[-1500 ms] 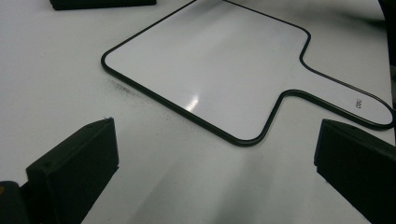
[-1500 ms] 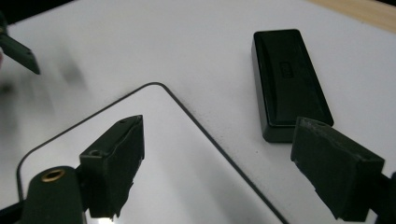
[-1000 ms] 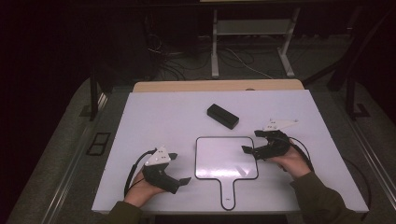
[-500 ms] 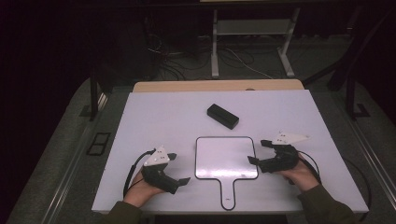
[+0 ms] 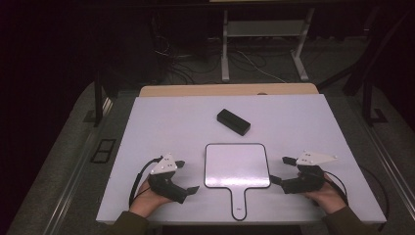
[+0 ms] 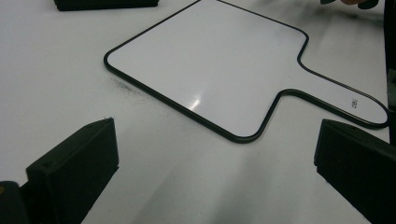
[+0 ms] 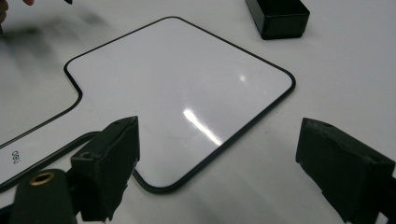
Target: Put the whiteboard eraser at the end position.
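Note:
A white handheld board with a black rim [image 5: 237,165] lies flat at the table's front middle, its handle [image 5: 238,203] pointing at the person. My left gripper [image 5: 187,176] rests on the table just left of the board, open, with nothing between its jaws. My right gripper [image 5: 280,170] sits at the board's lower right corner, also open. In the left gripper view the board [image 6: 210,60] lies ahead of the open left gripper [image 6: 215,158]. In the right gripper view a corner of the board [image 7: 177,88] reaches in between the wide-apart jaws of the right gripper [image 7: 219,163], untouched.
A small black box [image 5: 233,122] lies on the white table [image 5: 161,122] behind the board; the box [image 7: 278,16] is at the top of the right gripper view. A wooden strip [image 5: 225,90] edges the back. Cables and a metal stand [image 5: 264,29] are on the floor beyond.
My right gripper has slid back toward the person, from beside the board's upper right corner to its lower right corner. The left gripper has stayed put.

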Demonstrator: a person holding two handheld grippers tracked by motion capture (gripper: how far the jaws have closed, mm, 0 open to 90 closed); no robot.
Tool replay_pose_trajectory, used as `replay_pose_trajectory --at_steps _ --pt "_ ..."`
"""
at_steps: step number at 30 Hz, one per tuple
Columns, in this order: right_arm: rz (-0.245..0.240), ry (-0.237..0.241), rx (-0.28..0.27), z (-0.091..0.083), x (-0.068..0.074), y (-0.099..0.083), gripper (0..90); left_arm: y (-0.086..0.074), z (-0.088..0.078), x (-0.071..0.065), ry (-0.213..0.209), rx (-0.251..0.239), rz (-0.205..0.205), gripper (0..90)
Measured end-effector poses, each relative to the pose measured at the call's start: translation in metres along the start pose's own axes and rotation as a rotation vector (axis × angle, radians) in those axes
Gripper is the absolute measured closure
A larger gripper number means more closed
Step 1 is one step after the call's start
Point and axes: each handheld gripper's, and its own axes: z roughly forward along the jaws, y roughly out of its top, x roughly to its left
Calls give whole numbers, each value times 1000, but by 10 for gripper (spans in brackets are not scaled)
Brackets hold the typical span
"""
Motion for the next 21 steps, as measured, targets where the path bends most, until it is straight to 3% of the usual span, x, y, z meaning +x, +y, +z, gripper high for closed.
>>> replay_pose_trajectory --at_steps 10,21 --pt "19 -22 -4 -16 -9 -14 122 0 -1 1 4 1 2 0" --pt "18 -22 -2 -18 -8 -16 122 0 -1 -1 3 -5 0 0"
